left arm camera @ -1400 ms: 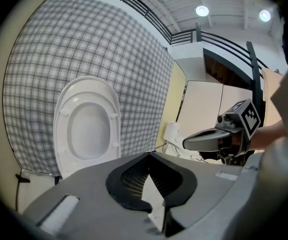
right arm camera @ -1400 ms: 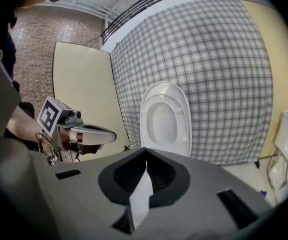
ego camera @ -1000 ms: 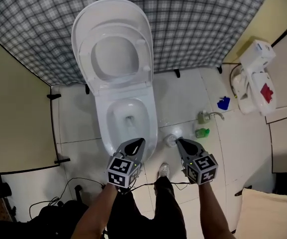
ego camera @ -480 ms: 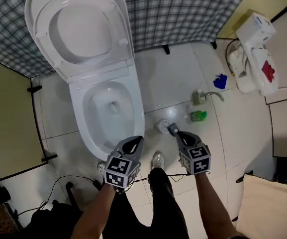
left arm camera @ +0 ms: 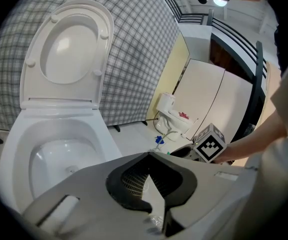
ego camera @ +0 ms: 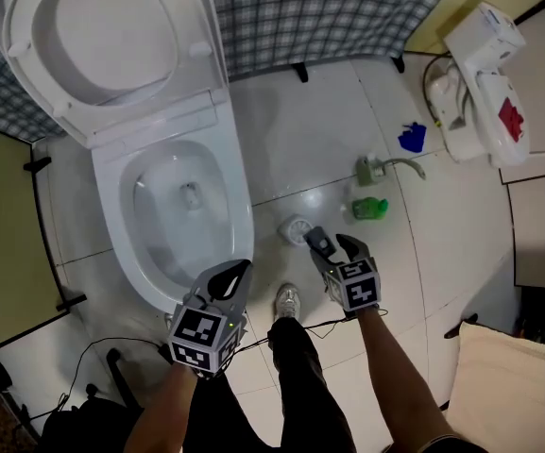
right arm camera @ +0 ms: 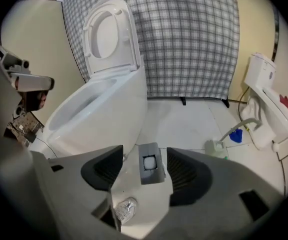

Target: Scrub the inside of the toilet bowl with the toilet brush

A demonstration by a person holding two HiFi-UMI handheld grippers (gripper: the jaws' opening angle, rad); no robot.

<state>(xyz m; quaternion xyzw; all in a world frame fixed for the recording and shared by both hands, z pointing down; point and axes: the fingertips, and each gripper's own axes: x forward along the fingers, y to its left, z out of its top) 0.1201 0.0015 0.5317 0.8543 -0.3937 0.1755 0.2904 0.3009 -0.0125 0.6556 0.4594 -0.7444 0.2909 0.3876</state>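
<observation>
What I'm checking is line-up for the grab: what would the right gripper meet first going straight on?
Probably the top of the toilet brush handle, centred between the jaws of the right gripper, which have just been opening and don't touch it; depth unclear.

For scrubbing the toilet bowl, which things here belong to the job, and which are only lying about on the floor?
For the job:
- toilet bowl, seat and lid up
- brush, standing beside the bowl

Lying about:
- green bottle
- pale bottle
- blue object
- white unit
</observation>
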